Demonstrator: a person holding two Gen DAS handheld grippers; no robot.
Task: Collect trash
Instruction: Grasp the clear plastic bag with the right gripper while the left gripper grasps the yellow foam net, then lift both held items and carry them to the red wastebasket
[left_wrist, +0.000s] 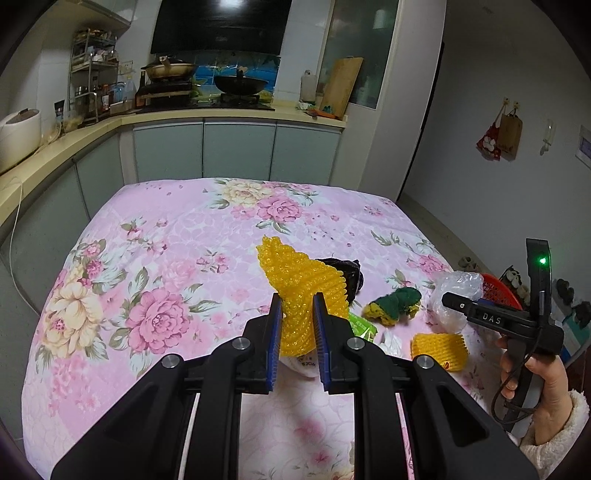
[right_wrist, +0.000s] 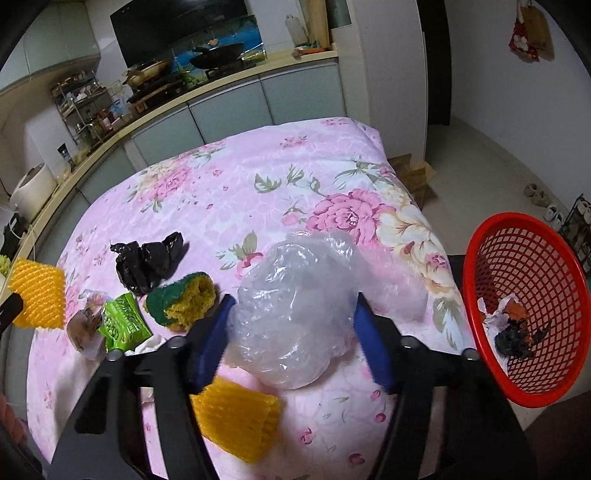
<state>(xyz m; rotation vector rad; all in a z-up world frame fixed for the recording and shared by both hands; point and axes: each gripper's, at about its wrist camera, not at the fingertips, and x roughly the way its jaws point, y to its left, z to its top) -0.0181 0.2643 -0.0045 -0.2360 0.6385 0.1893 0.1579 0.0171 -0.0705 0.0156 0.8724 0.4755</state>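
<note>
Left claw (left_wrist: 297, 314) clamps yellow foam net (left_wrist: 301, 284), lifted above floral-cloth surface (left_wrist: 166, 236). Right claw (right_wrist: 295, 325) grips clear plastic bag (right_wrist: 295, 306). Second foam net (right_wrist: 236, 421) lies below. Sponge (right_wrist: 181, 299), green packet (right_wrist: 123, 321), black bag (right_wrist: 147, 258) beyond. Red basket (right_wrist: 524, 258) at right, scraps inside.

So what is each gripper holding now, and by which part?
The left gripper is shut on the yellow foam fruit net, at its lower end. The right gripper holds the crumpled clear plastic bag by its two sides.

Wok (left_wrist: 241, 83), rice cooker (left_wrist: 18, 136), cutting board (left_wrist: 341, 86)
</note>
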